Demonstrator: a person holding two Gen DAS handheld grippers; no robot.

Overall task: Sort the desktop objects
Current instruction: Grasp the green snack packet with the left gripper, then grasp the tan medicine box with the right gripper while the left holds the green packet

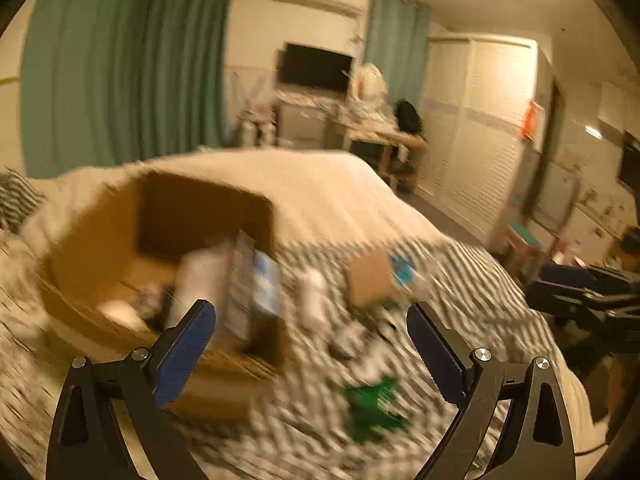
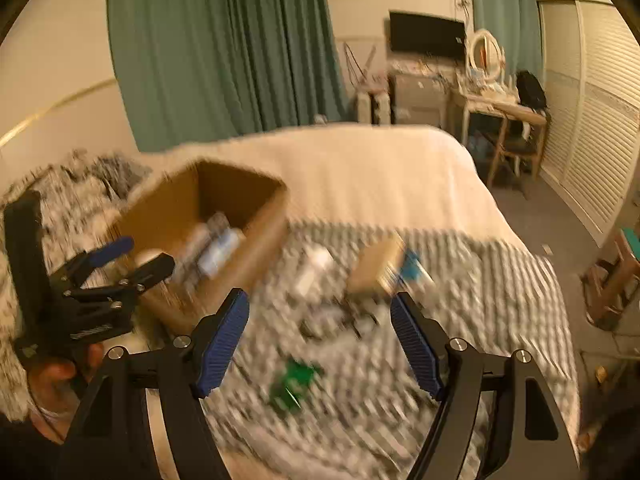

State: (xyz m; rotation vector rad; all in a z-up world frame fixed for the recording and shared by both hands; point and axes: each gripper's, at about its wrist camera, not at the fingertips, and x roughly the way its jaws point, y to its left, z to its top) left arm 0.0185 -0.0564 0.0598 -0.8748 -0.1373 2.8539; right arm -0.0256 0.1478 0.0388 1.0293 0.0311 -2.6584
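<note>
Both views are motion-blurred. An open cardboard box (image 1: 168, 240) sits on a striped bedspread and holds several white and blue items (image 1: 248, 280); it also shows in the right wrist view (image 2: 208, 216). A small tan box with a blue label (image 1: 376, 280) (image 2: 380, 268), a white bottle (image 1: 314, 296) (image 2: 316, 264) and a green packet (image 1: 374, 408) (image 2: 294, 384) lie loose on the bedspread. My left gripper (image 1: 312, 344) is open and empty in front of the cardboard box; it also shows in the right wrist view (image 2: 132, 258). My right gripper (image 2: 320, 340) is open and empty above the green packet.
The bed has a cream blanket (image 2: 360, 168) behind the box. A desk with clutter and a chair (image 2: 504, 120) stand beyond the bed, a wardrobe (image 2: 600, 100) at the right. Teal curtains (image 2: 220, 48) hang behind.
</note>
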